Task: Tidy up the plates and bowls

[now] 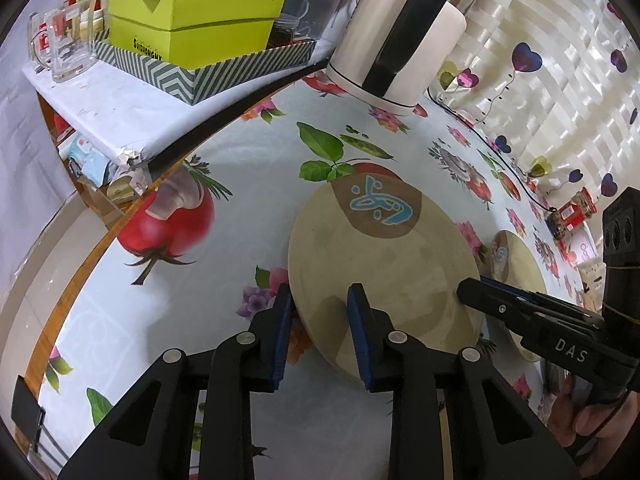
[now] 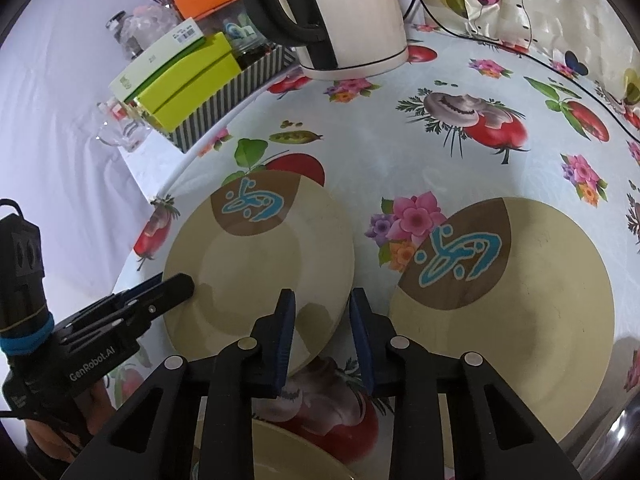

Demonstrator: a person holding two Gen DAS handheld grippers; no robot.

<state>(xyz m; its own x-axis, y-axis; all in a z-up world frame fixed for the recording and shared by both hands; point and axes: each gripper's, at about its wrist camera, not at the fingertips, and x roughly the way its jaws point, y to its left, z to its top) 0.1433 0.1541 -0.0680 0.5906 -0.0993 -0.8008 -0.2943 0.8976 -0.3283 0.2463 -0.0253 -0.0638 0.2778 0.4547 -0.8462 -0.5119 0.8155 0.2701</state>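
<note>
Two beige plates with a brown patch and blue mark lie on the flowered tablecloth. My left gripper (image 1: 320,300) is open, its jaws straddling the near rim of the left plate (image 1: 384,256), which looks tilted up. It shows in the right wrist view (image 2: 176,284) at that plate's left edge (image 2: 256,264). My right gripper (image 2: 322,308) is open, with its jaws on either side of the same plate's right rim. The second plate (image 2: 516,320) lies flat to the right, also seen in the left wrist view (image 1: 520,272). A third beige rim (image 2: 296,456) shows at the bottom.
A white electric kettle (image 1: 396,40) with a black handle stands at the back of the table, its cord running right. Green boxes in a striped tray (image 1: 192,40) and glass mugs (image 1: 60,48) sit on a side shelf. A curtain (image 1: 560,80) hangs behind.
</note>
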